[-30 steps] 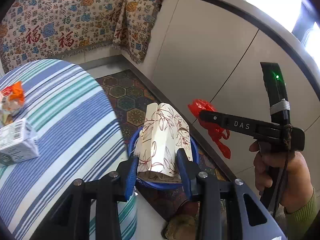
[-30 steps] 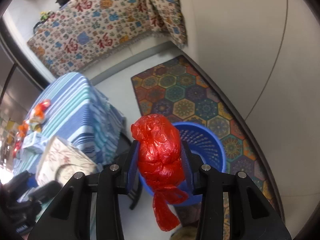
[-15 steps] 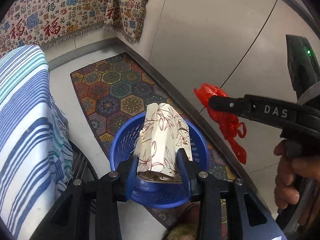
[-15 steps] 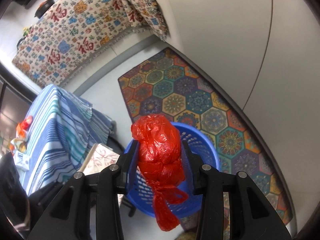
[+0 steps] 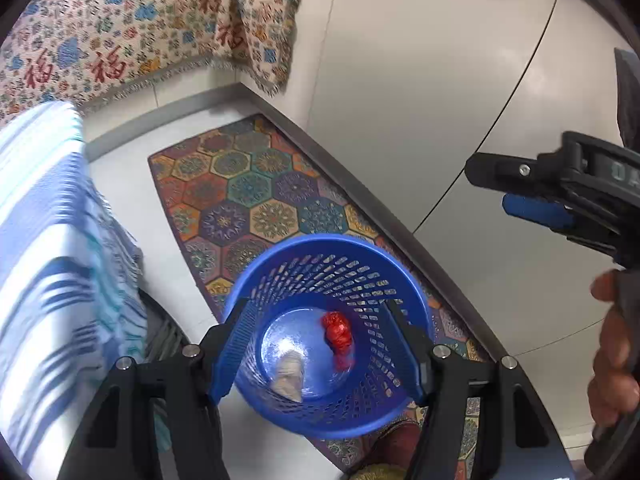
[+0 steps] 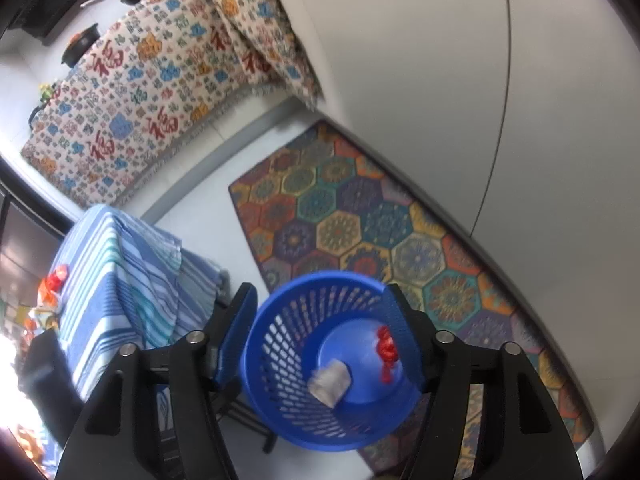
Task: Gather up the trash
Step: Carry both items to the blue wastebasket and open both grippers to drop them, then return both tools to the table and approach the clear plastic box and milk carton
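A blue perforated trash basket point(image 5: 360, 412) stands on the floor below both grippers; it also shows in the right wrist view point(image 6: 280, 360). Inside lie a red plastic bag point(image 5: 338, 334) and a floral paper box point(image 5: 289, 374), which also show in the right wrist view as the red bag point(image 6: 386, 350) and the box point(image 6: 330, 382). My left gripper point(image 5: 318, 350) is open and empty above the basket. My right gripper point(image 6: 320, 344) is open and empty above it too, and its body shows in the left wrist view point(image 5: 560, 200).
A table with a blue striped cloth point(image 6: 120, 288) stands left of the basket, with orange wrappers point(image 6: 52, 284) on it. A hexagon-patterned rug point(image 5: 248, 196) lies under the basket. A white cabinet wall point(image 5: 420, 80) runs behind. A patterned throw point(image 6: 140, 92) covers furniture at the back.
Both grippers have opened. The floral box and the red bag have dropped into the blue basket. Both views have moved further over the basket.
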Demonstrator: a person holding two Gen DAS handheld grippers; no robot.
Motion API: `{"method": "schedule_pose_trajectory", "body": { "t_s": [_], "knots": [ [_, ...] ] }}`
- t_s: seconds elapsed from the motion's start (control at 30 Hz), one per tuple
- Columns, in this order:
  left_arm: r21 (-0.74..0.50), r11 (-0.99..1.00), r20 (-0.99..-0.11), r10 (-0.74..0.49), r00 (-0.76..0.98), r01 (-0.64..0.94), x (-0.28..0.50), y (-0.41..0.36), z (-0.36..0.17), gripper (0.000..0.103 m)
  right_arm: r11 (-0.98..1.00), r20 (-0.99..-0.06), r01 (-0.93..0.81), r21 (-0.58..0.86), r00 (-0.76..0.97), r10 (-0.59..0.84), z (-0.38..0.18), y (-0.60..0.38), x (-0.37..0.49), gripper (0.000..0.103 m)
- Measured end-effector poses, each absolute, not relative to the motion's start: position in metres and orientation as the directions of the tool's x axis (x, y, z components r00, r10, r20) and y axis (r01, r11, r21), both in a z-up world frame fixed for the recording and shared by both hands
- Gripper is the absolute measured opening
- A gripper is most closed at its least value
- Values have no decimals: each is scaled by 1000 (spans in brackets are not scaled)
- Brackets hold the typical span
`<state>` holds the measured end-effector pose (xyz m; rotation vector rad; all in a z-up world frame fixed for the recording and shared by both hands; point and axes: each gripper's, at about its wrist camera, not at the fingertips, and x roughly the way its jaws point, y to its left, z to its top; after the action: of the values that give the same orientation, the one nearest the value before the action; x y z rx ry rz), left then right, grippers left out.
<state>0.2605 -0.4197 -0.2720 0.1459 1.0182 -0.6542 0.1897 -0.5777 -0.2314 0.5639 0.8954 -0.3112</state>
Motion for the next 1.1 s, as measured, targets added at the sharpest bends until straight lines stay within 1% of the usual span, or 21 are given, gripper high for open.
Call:
{"method": "schedule_pose_trajectory", "body": {
  "t_s": [0.13,0.27,0.3,0.37,0.43,0.53,0.63,0.73,0.8,0.9,0.97,1.0,1.1],
  "knots": [
    [-213,789,-787,-488,378,576,238,-391,-232,66,843,-770,467,267,629,-104,-206,-558,189,81],
    [-212,799,-753,-501,428,562,209,-345,-187,66,894,-709,398,205,690,-145,-174,-511,185,87],
    [-227,803,-738,-511,440,551,202,-326,-175,67,911,-694,365,192,707,-137,-168,-496,184,89],
    [-223,818,-720,-504,477,530,189,-295,-160,72,941,-667,292,170,737,-108,-157,-462,181,89],
    [-179,853,-714,-455,532,490,179,-257,-151,73,965,-648,206,159,760,-56,-148,-425,181,91],
    [-146,901,-735,-374,565,408,173,-202,-153,73,989,-631,63,133,775,35,-141,-368,184,93],
    [-81,954,-755,-248,607,288,174,-143,-163,73,993,-641,-49,107,760,106,-145,-315,187,93],
    [-43,983,-763,-149,629,181,181,-94,-176,73,984,-681,-143,108,711,178,-160,-265,192,93],
    [-10,993,-768,-86,635,122,189,-67,-186,73,980,-708,-170,103,679,192,-171,-238,195,93],
    [-1,997,-774,-52,631,81,202,-38,-199,74,981,-738,-182,73,652,176,-187,-209,204,93],
    [-17,998,-796,-54,603,67,208,-27,-207,74,982,-752,-179,58,639,161,-194,-198,211,93],
    [-28,997,-785,-67,616,72,211,-23,-204,74,983,-761,-177,49,630,151,-198,-192,212,93],
    [18,997,-785,-36,618,80,222,-21,-202,74,987,-784,-153,46,607,131,-205,-182,218,93]
  ]
}}
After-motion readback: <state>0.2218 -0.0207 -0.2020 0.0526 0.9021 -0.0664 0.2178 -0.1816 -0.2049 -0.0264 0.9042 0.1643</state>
